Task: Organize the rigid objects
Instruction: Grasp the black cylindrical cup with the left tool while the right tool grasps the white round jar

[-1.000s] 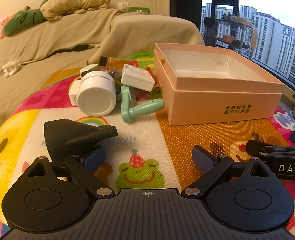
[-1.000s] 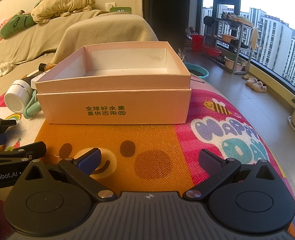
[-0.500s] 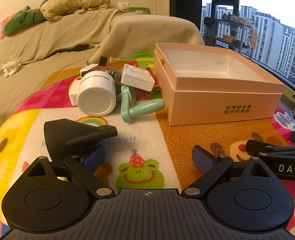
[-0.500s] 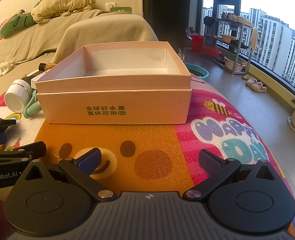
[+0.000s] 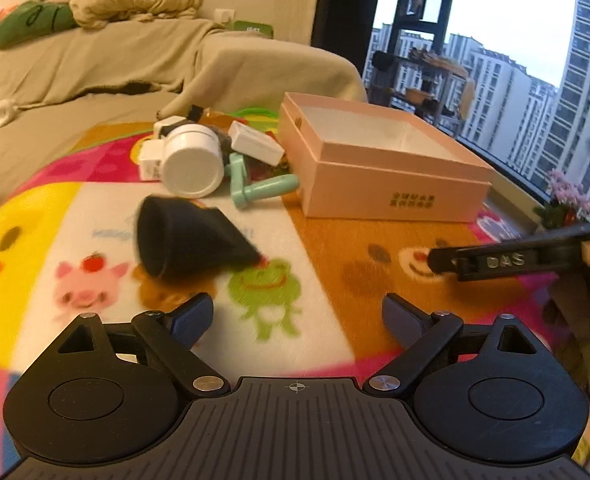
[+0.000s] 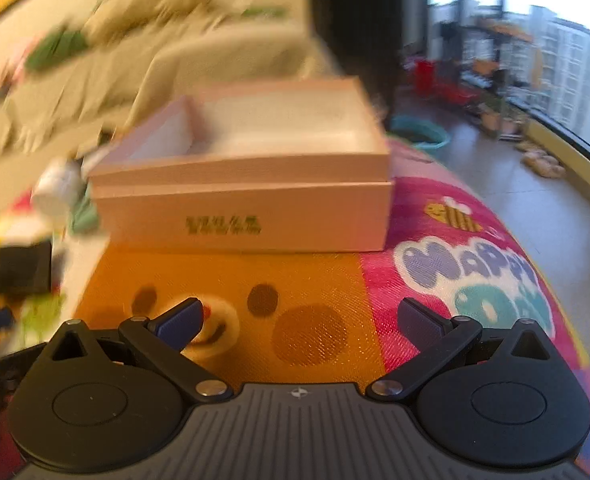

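Left wrist view: black cone-shaped piece [image 5: 187, 236] lying on its side on the play mat [image 5: 335, 248], wide mouth toward my left, narrow tip toward the frog print. It sits just ahead of my left gripper [image 5: 297, 316], nearer the left finger. I judge it stiff, light moulded plastic, smooth enough to squirt out of a pinch on the taper; the safer hold is across the wider body near the mouth, where opposite walls run closer to parallel.

Beyond it, a cluster of loose rigid items: white round jar [image 5: 193, 160] on its side, mint-green handle [image 5: 263, 190], small white box [image 5: 257, 146], other pieces partly hidden behind. The jar looks hard and prone to roll; its flat ends offer the steadier grip. The handle's straight shaft suits a pinch.

Right of the cluster, the open pink box [image 5: 395, 196], apparently empty, touching or just beside the handle's end; I take it as the likely destination.

My left fingers [image 5: 191, 316] stand wide apart, holding nothing. Right wrist view, heavily motion-blurred: my right gripper [image 6: 299, 320] faces the box's printed front wall, fingers likewise spread wide and empty. Its dark arm shows at the right edge of the left view.
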